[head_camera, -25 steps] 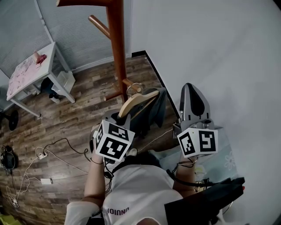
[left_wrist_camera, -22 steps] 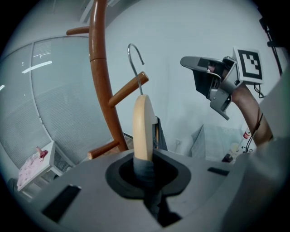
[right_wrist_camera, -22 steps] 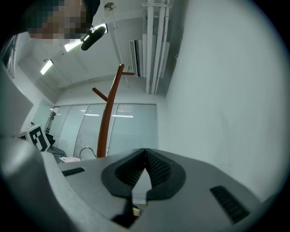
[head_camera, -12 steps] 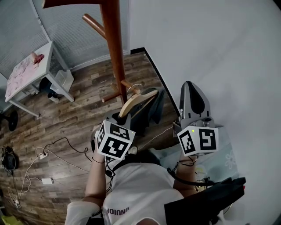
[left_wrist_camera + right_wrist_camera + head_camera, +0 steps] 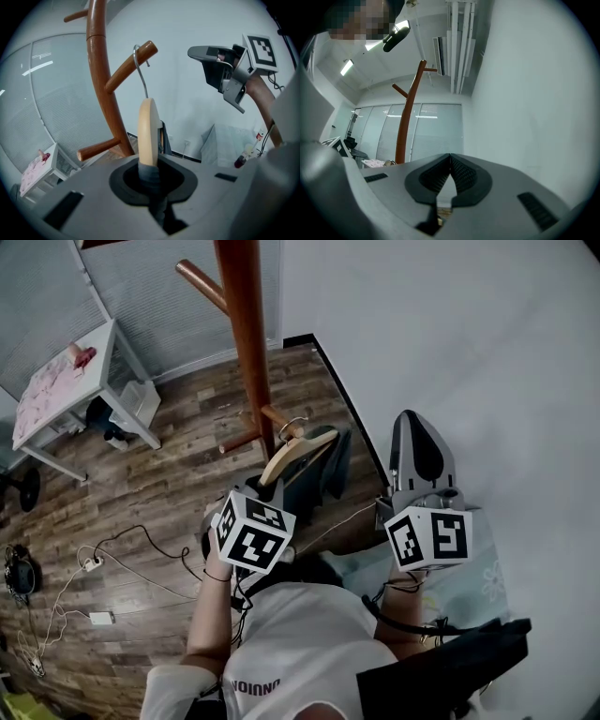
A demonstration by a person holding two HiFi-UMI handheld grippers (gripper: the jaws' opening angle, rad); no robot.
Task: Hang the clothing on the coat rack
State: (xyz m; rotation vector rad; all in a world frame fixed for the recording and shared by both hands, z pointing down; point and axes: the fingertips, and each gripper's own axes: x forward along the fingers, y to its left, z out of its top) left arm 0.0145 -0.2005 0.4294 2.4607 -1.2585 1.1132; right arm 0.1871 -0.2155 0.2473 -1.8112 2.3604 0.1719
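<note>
My left gripper (image 5: pixel 150 172) is shut on the end of a pale wooden hanger (image 5: pixel 149 126), with the grey garment (image 5: pixel 151 177) pinched along with it. The hanger's wire hook (image 5: pixel 139 70) curves round the tip of an upward-slanting peg (image 5: pixel 126 70) of the brown coat rack (image 5: pixel 101 89); I cannot tell whether it rests on the peg. From the head view, the hanger (image 5: pixel 298 452) and dark clothing (image 5: pixel 325 470) hang just right of the rack pole (image 5: pixel 246 343), with the left gripper (image 5: pixel 267 489) below. My right gripper (image 5: pixel 411 423) is held up by the white wall, shut and empty (image 5: pixel 450 159).
A lower peg (image 5: pixel 98 149) juts left from the pole. A white table (image 5: pixel 58 395) stands at the far left, and cables (image 5: pixel 89 568) lie on the wood floor. A pale cushion (image 5: pixel 225 145) sits against the wall at right.
The left gripper has carried the hanger slightly up and toward the rack pole, bringing its hook closer to the peg. The right gripper has barely shifted.
</note>
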